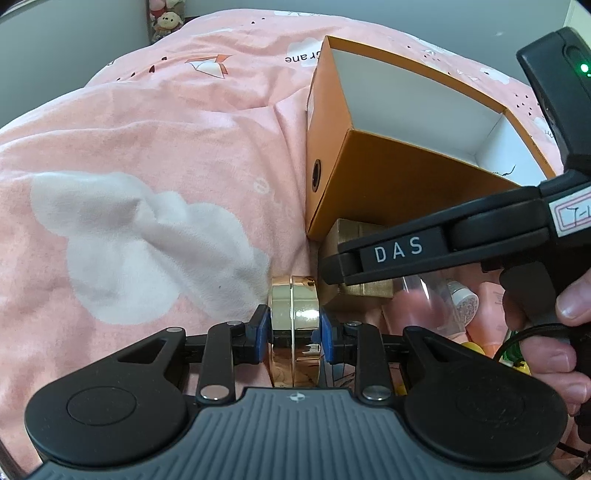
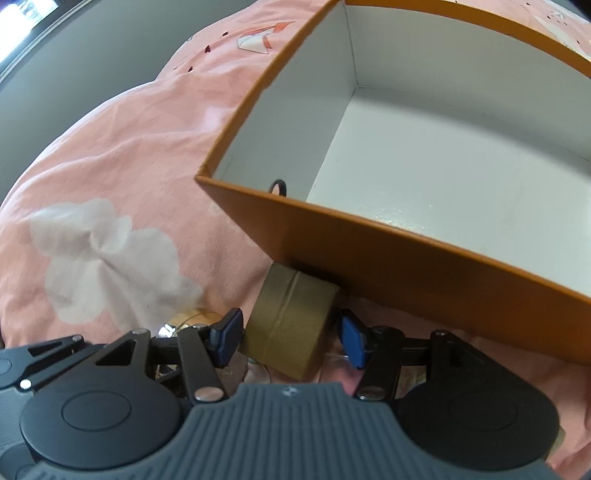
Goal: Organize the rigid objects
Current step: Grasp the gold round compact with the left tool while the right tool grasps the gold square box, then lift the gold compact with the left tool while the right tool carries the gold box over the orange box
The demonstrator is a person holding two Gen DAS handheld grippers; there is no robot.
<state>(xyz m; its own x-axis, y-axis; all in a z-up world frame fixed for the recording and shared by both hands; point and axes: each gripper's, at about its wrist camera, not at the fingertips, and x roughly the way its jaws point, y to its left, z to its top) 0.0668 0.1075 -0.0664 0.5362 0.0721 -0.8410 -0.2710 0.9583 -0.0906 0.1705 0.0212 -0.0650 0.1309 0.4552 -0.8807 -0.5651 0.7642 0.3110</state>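
Note:
An orange cardboard box [image 1: 373,177] with a white, empty inside lies on the pink bedspread; it also shows in the right wrist view [image 2: 388,254]. My left gripper [image 1: 293,328] is shut on a shiny gold round jar [image 1: 295,325], held on edge just above the bedspread. A dull gold box [image 2: 291,325] lies against the orange box's near wall; it also shows in the left wrist view [image 1: 351,236]. My right gripper [image 2: 291,338] is open with its blue pads on either side of the gold box; the left pad is close to it, the right pad apart.
The pink bedspread [image 1: 147,155] has white cloud prints and folds. A clear bottle [image 1: 421,306], a pink tube [image 1: 487,317] and other small items lie at the right. The right gripper's body [image 1: 461,236] crosses the left wrist view. Plush toys [image 1: 166,18] sit far back.

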